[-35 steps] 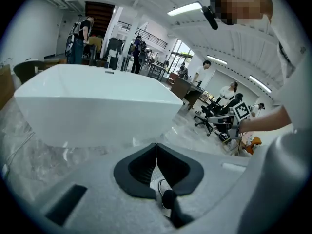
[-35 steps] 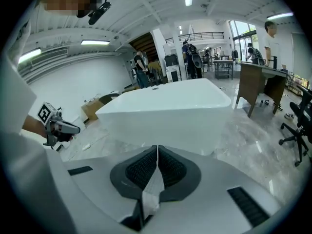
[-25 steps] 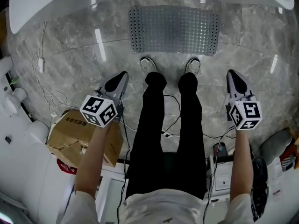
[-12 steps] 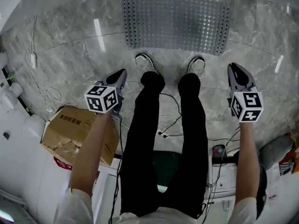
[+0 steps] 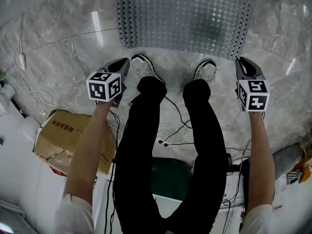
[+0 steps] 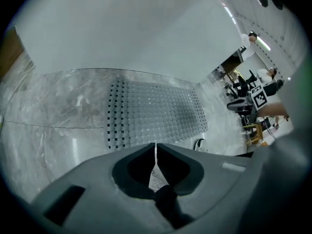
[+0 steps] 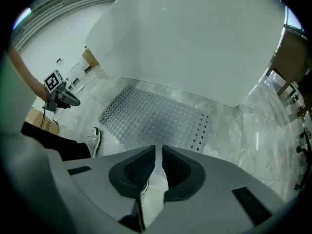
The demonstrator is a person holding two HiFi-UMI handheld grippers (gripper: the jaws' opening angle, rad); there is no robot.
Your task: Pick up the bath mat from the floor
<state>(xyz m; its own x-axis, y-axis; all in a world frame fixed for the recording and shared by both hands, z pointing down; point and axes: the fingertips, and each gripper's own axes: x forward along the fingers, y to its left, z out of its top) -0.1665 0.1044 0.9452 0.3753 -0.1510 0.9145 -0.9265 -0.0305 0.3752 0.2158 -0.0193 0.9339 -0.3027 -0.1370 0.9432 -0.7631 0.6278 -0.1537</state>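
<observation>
Ahead of closed fingers (image 5: 118, 66) (untouched) lies bath mat (image 5: 183, 18).

Nothing here reads clearly. The cardboard box (image 5: 70, 138) carries a short line of dark print near its top edge, too small to make out. The square markers (image 5: 104, 86) on the left gripper (image 5: 123, 64) and right gripper (image 5: 242, 63) are black-and-white patterns only, with no letters or numbers.

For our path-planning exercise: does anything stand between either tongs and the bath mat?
Nothing visible does. Only bare floor separates the left tongs and right tongs from the mat; the shoes stand between the two tongs, off both paths.
</observation>
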